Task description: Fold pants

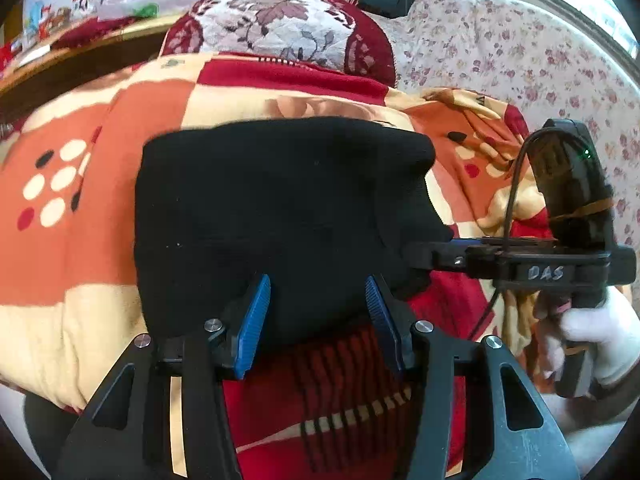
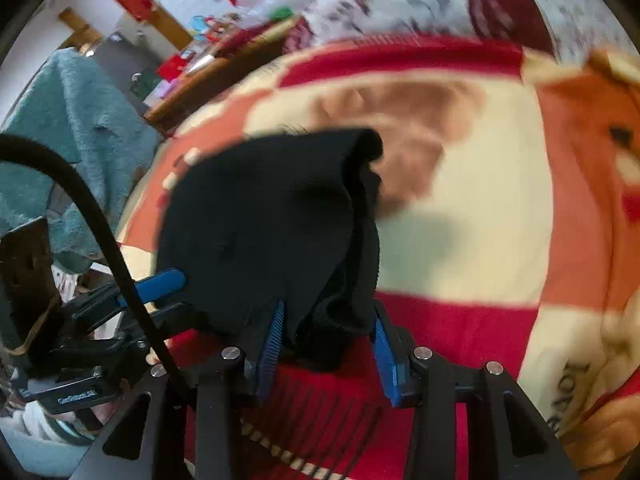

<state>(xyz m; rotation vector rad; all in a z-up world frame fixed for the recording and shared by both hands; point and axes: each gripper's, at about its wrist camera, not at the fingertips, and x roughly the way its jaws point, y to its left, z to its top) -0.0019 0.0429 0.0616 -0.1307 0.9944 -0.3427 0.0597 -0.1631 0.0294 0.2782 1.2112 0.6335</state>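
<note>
The black pants (image 1: 272, 208) lie folded into a compact bundle on a red, orange and cream blanket (image 1: 80, 248). My left gripper (image 1: 316, 312) is open, its blue pads on either side of the bundle's near edge. The right gripper (image 1: 424, 260) reaches in from the right at the bundle's right edge, held by a white-gloved hand (image 1: 592, 340). In the right wrist view the right gripper (image 2: 328, 344) is open with the pants (image 2: 264, 220) bunched between its blue pads. The left gripper's blue finger (image 2: 160, 282) shows at the left.
A red and white floral cushion (image 1: 280, 20) and a flowered sofa back (image 1: 520, 52) stand behind the blanket. A wooden table edge (image 1: 60, 64) with clutter is at far left. A teal towel (image 2: 72, 128) hangs at the left of the right wrist view.
</note>
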